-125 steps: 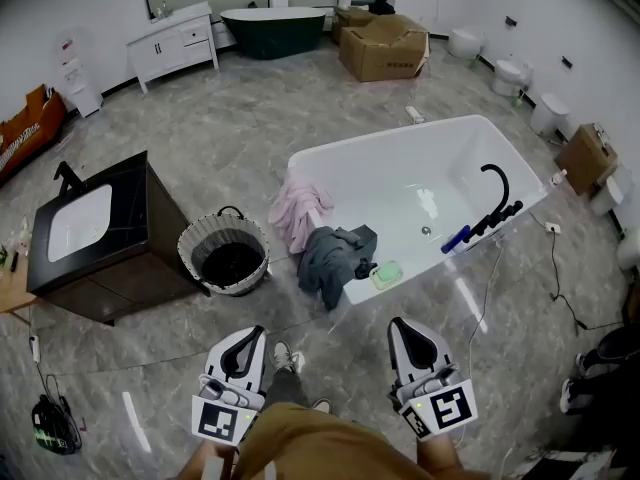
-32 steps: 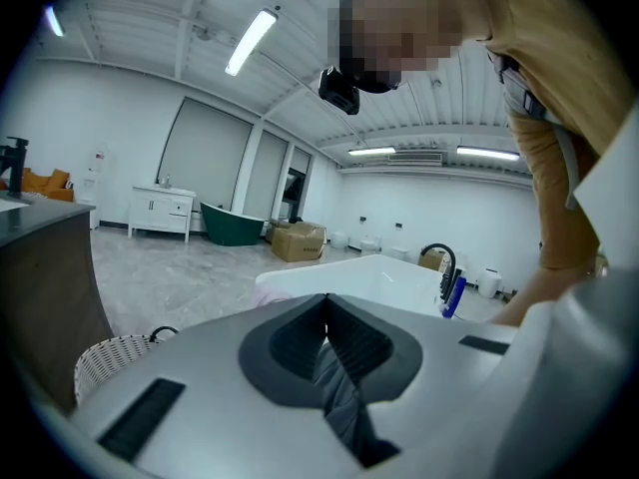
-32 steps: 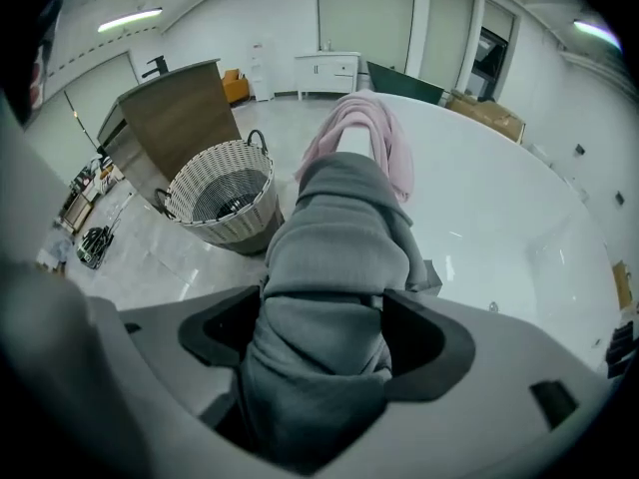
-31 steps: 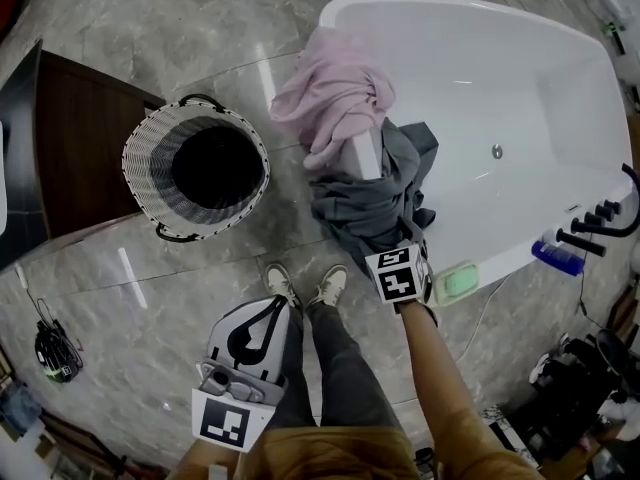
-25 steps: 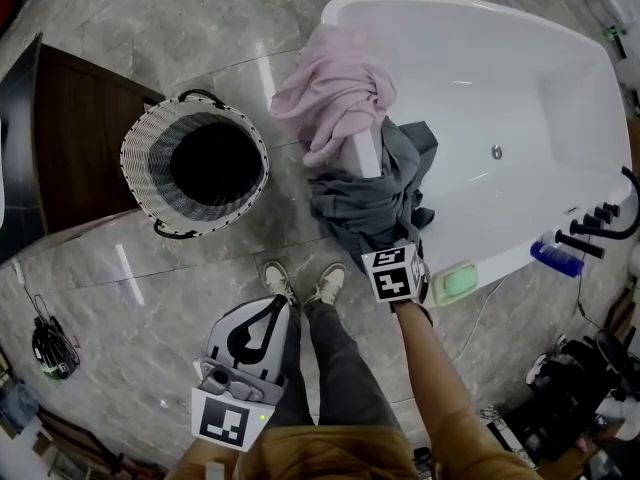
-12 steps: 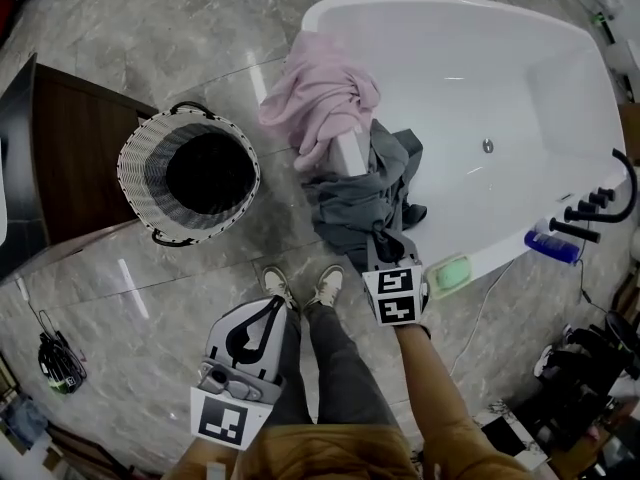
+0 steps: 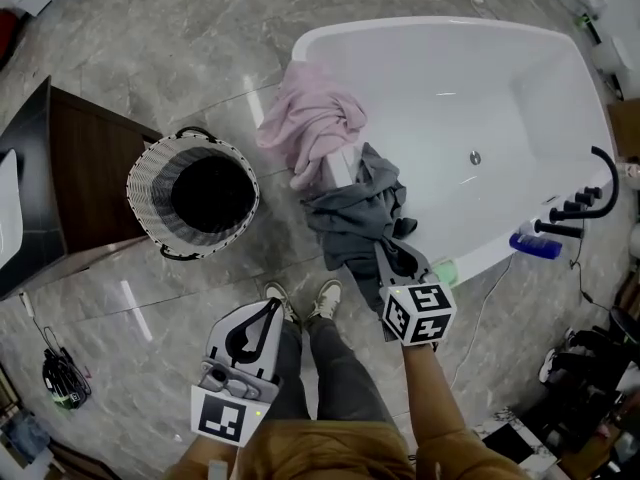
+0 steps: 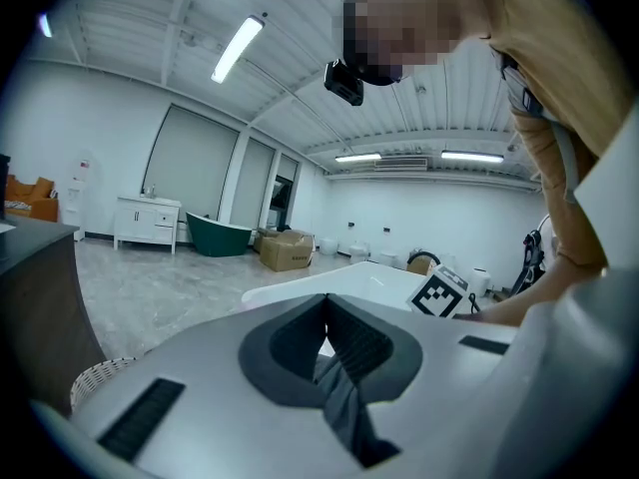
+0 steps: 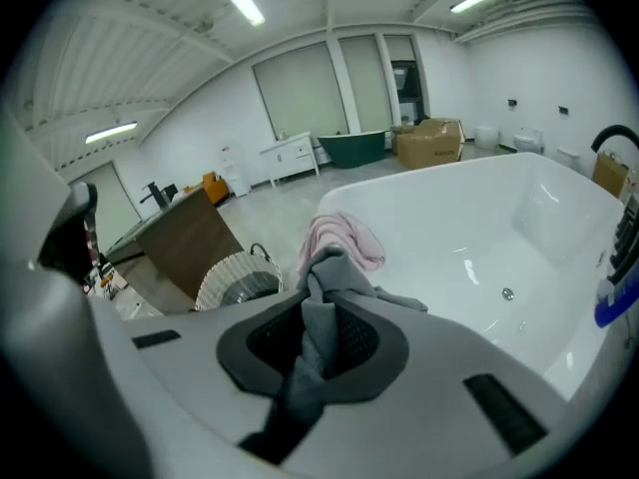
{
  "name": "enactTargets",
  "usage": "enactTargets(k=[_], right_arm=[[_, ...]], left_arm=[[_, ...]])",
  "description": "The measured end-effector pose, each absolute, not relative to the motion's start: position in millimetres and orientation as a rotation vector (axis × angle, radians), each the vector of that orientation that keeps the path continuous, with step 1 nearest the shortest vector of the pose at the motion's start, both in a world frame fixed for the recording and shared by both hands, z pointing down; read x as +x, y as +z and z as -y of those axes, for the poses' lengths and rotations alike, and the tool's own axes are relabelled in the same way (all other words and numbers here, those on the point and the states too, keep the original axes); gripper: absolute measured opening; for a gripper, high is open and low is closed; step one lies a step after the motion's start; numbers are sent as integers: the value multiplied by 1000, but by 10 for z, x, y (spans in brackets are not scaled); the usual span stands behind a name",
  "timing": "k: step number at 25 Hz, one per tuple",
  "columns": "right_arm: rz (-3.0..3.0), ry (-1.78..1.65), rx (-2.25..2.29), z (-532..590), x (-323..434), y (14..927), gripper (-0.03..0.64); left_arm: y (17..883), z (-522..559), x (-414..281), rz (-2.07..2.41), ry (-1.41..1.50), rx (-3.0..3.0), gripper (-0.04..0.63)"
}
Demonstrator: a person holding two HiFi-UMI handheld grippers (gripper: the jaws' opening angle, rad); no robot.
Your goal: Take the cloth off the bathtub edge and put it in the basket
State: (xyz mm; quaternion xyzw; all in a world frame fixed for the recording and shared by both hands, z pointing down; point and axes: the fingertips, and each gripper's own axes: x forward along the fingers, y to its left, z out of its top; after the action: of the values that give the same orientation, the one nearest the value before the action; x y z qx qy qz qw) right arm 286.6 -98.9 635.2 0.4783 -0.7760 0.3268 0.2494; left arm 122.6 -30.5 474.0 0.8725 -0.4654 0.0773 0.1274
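By the bathtub point(image 7: 540, 78), the right tool point(image 7: 384, 252) has just closed on grey cloth point(image 7: 350, 218).

No readable words, brand names or numbers anywhere. Only markings: black-and-white square code patterns, no letters, on cube at back of left gripper point(image 7: 270, 308), near left, and on cube of right gripper point(image 7: 384, 252), near right. Cardboard box point(image 8: 287, 251) by far wall: any print too small to read.
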Motion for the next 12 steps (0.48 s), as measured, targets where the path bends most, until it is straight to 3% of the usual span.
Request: enactTargets(k=[12], right_arm=[[2388, 828, 1471, 1280, 2801, 4412, 35]], left_arm=[[3749, 382, 1182, 1403, 153, 2616, 8]])
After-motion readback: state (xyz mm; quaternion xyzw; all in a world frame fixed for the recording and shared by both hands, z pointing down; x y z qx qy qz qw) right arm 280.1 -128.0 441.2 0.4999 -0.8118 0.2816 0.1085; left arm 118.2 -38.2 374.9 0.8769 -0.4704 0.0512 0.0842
